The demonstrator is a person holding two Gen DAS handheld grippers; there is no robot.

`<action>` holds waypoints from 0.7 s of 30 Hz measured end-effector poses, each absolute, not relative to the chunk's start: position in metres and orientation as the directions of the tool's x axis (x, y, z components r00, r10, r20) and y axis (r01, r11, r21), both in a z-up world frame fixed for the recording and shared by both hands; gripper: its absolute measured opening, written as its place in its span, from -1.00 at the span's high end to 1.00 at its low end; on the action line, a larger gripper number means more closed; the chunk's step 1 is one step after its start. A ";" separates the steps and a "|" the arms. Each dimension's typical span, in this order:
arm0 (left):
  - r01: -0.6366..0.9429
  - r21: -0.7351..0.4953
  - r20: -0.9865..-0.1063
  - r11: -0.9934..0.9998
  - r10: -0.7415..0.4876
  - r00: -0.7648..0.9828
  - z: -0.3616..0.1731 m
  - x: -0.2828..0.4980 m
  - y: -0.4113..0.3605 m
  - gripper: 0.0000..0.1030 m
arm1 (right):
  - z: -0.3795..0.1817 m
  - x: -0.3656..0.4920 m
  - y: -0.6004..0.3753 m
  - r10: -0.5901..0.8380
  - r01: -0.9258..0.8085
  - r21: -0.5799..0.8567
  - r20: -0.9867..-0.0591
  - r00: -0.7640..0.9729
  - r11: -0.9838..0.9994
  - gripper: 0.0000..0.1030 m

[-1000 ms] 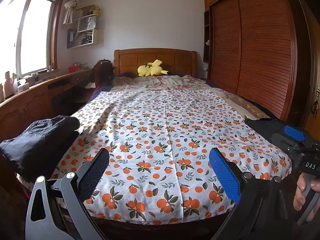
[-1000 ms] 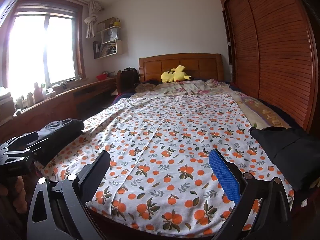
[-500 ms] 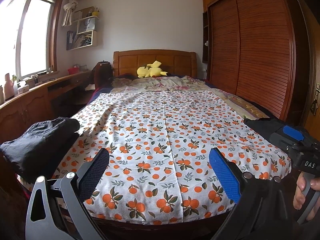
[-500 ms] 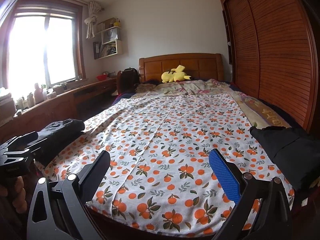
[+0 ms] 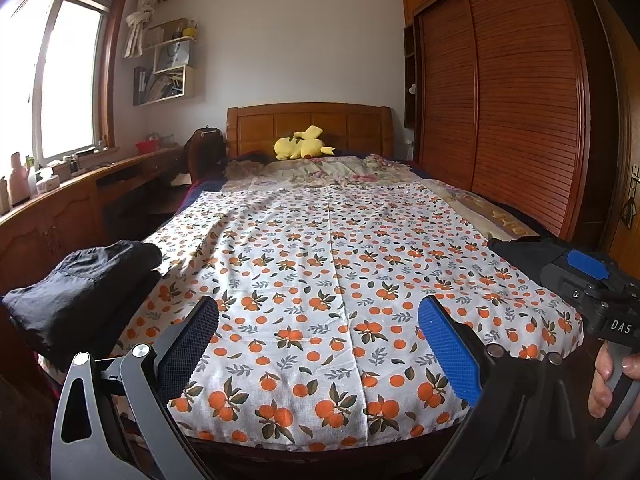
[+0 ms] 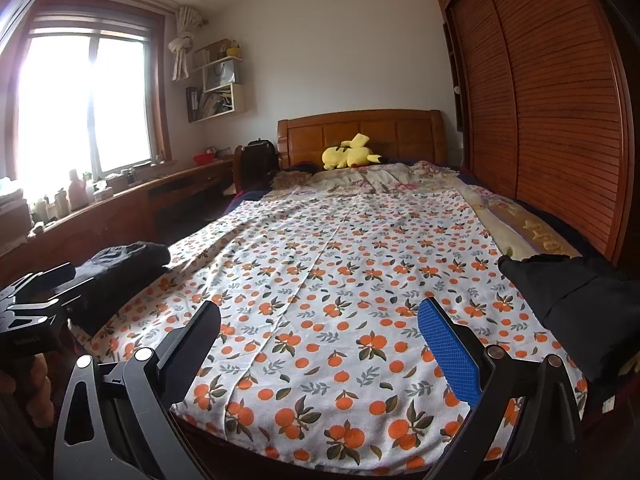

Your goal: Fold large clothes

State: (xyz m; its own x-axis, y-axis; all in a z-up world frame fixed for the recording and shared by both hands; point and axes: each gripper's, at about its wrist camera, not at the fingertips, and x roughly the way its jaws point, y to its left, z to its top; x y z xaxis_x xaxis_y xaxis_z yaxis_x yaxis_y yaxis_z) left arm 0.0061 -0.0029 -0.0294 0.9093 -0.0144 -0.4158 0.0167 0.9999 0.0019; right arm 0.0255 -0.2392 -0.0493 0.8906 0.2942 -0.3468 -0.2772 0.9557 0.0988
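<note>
A folded black garment (image 5: 76, 300) lies on the bed's front left corner; it also shows in the right wrist view (image 6: 120, 276). Another black garment (image 6: 568, 300) lies unfolded at the front right corner, seen partly in the left wrist view (image 5: 520, 248). My left gripper (image 5: 320, 344) is open and empty, held above the foot of the bed. My right gripper (image 6: 320, 344) is open and empty beside it. Each gripper's body shows at the edge of the other's view.
The bed carries a white sheet with an orange-fruit print (image 5: 328, 264). A yellow plush toy (image 5: 302, 148) lies by the wooden headboard. A slatted wooden wardrobe (image 5: 500, 120) runs along the right. A wooden counter with bottles (image 6: 80, 208) runs under the window at left.
Both grippers have tilted slightly upward, so the bed sits a little lower in view. Jaws stay open. The garments have not moved.
</note>
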 end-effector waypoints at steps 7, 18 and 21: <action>0.017 0.006 -0.411 1.000 -0.013 0.912 -0.028 0.005 -0.002 -0.95 | -0.049 0.025 -0.239 0.293 -0.276 0.099 -0.347 0.891 0.956 -0.85; 0.017 0.006 -0.410 1.000 -0.013 0.912 -0.028 0.005 -0.002 -0.95 | -0.049 0.025 -0.239 0.293 -0.276 0.099 -0.347 0.891 0.956 -0.85; 0.018 0.006 -0.410 1.000 -0.014 0.912 -0.028 0.005 -0.002 -0.95 | -0.049 0.025 -0.239 0.293 -0.276 0.100 -0.347 0.891 0.956 -0.85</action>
State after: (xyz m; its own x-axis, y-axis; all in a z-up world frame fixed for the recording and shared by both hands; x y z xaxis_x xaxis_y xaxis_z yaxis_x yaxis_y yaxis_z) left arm 0.0048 -0.0018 -0.0284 0.9119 -0.0139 -0.4101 0.0179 0.9998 0.0060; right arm 0.0247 -0.2393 -0.0488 0.8909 0.2931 -0.3471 -0.2757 0.9561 0.0996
